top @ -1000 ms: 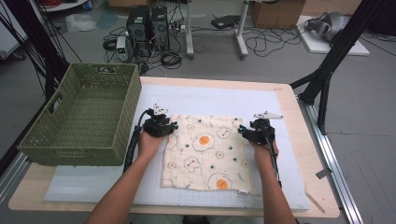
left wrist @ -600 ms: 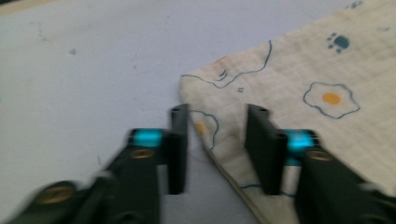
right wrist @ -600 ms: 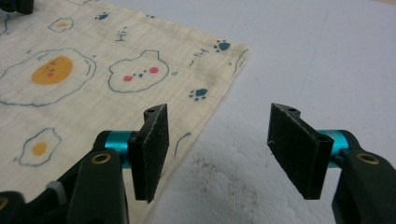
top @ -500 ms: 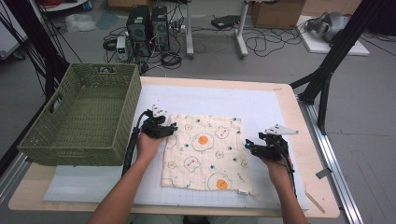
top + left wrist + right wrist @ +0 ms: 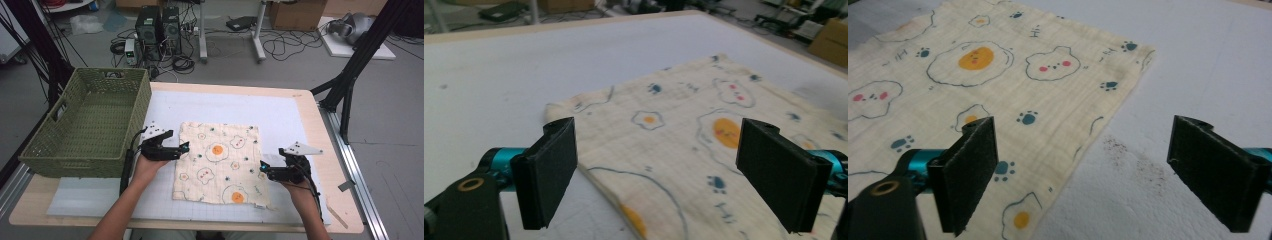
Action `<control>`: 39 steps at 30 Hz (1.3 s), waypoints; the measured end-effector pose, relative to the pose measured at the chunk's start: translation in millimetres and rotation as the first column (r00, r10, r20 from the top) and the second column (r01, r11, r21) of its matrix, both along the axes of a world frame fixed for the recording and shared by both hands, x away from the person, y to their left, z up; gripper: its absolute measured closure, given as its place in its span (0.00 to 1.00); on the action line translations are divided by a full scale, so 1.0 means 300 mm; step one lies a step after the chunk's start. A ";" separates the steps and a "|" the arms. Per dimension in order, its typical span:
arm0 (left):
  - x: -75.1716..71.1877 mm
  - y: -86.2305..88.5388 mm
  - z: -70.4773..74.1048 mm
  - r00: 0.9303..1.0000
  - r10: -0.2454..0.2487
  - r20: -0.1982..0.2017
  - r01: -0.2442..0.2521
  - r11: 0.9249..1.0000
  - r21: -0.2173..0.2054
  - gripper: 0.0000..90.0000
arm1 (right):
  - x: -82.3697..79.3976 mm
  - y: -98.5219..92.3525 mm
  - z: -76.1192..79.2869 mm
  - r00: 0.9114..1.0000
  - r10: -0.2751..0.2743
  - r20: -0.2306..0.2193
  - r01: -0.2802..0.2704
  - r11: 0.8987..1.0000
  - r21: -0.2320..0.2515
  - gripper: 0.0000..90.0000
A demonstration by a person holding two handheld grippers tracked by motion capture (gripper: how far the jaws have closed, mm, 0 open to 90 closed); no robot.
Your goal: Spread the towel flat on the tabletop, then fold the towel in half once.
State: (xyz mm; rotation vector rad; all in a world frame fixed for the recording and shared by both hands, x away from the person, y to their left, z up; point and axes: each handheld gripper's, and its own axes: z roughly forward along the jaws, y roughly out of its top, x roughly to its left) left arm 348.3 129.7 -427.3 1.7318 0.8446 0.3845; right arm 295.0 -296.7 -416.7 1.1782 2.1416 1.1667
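Observation:
A cream cloth (image 5: 220,165) printed with fried eggs, bears and paw marks lies flat on the white mat (image 5: 240,105). My left gripper (image 5: 186,147) is at the cloth's left edge, its jaws wide open after just opening. In the left gripper view, the cloth (image 5: 684,125) lies flat below the left gripper (image 5: 664,172), with nothing pinched. My right gripper (image 5: 262,169) is at the cloth's right edge and has also just been opening. The right gripper view has the right gripper (image 5: 1093,172) straddling the cloth (image 5: 1013,75) edge and bare mat, with nothing gripped.
An empty green wicker basket (image 5: 85,125) stands on the table's left side, close to my left hand. The wooden table edge (image 5: 320,125) runs along the right. Computers and cables lie on the floor beyond the table.
Both grippers have opened and let go of the cloth. The right hand has drawn back to the right and toward the person. The left hand has moved slightly toward the near side.

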 end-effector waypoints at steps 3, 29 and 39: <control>-0.033 0.000 0.020 0.999 -0.034 0.014 0.034 0.999 -0.016 0.22 | -0.023 -0.014 -0.001 1.000 -0.007 0.028 0.007 1.000 0.021 0.13; -0.092 0.014 0.006 0.995 -0.041 0.089 0.038 0.999 0.038 0.25 | -0.059 -0.009 -0.008 0.997 -0.057 0.061 0.054 0.998 0.035 0.13; -0.105 0.035 0.004 0.996 -0.032 0.086 0.029 0.999 0.036 0.25 | -0.038 0.016 -0.007 0.997 -0.046 0.060 0.043 0.998 0.042 0.13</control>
